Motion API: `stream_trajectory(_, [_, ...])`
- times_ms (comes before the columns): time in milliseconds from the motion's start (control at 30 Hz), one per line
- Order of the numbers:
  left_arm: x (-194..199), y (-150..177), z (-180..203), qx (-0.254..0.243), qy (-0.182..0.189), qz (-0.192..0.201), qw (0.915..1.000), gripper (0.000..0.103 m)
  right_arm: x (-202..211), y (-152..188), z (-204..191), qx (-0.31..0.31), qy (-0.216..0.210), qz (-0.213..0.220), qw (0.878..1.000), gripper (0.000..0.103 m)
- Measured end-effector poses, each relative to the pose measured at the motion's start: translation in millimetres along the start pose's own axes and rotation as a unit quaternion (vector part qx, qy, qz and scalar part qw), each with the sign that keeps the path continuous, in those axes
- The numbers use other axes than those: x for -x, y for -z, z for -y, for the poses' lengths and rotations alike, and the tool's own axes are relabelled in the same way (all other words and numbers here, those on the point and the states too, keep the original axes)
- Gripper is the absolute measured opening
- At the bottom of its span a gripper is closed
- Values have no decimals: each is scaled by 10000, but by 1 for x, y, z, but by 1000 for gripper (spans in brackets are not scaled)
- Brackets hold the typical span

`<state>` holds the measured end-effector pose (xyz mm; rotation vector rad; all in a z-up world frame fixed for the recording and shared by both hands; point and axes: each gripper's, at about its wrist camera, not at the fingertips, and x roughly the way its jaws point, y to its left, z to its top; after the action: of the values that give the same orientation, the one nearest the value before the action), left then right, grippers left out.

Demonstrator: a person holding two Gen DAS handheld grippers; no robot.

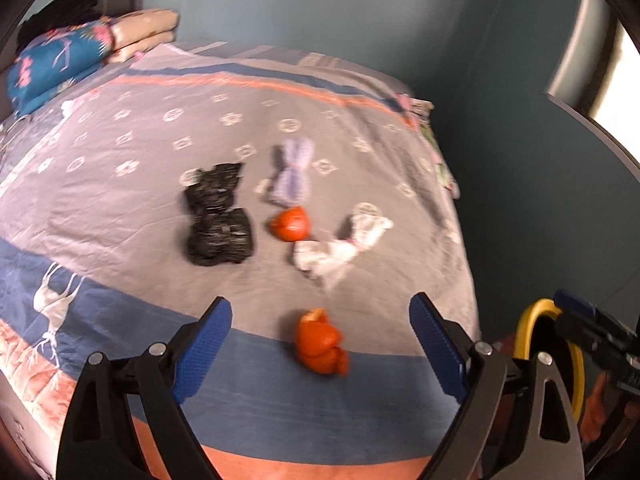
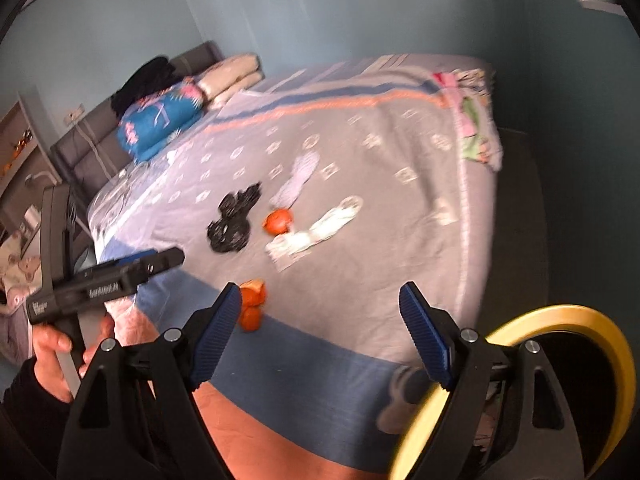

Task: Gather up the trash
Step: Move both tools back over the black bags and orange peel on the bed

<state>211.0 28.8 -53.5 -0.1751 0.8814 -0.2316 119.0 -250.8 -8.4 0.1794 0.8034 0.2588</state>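
Two sets of fingers, left gripper [image 1: 320, 344] and right gripper [image 2: 320, 334], hang released; crumpled orange peel [image 1: 320, 344] at twelve o'clock likely comes next, into yellow-rimmed black bin [image 2: 560, 360].

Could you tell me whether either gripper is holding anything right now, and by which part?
Nothing is held: the left gripper and right gripper are both open and empty.

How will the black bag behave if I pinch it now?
The black bag looks crumpled and thin, so probably floppy and very light; it should sag from the pads. Its glossy film may slip. Lying flat on the bedspread, it seems unlikely to roll.
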Motion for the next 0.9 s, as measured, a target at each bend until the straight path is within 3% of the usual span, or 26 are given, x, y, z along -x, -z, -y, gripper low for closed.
stream_trajectory(400, [-31, -8, -71, 609, -295, -142, 9976, 87, -69, 3, -52, 292, -191, -451, 9984, 81])
stream_trajectory(800, [-66, -30, -107, 820, -481, -236, 9952, 87, -124, 12, -90, 920, -102, -448, 9947, 85])
stream_trajectory(900, [-78, -39, -113, 863, -532, -255, 9945, 87, -140, 13, -95, 972, -91, -619, 9933, 85])
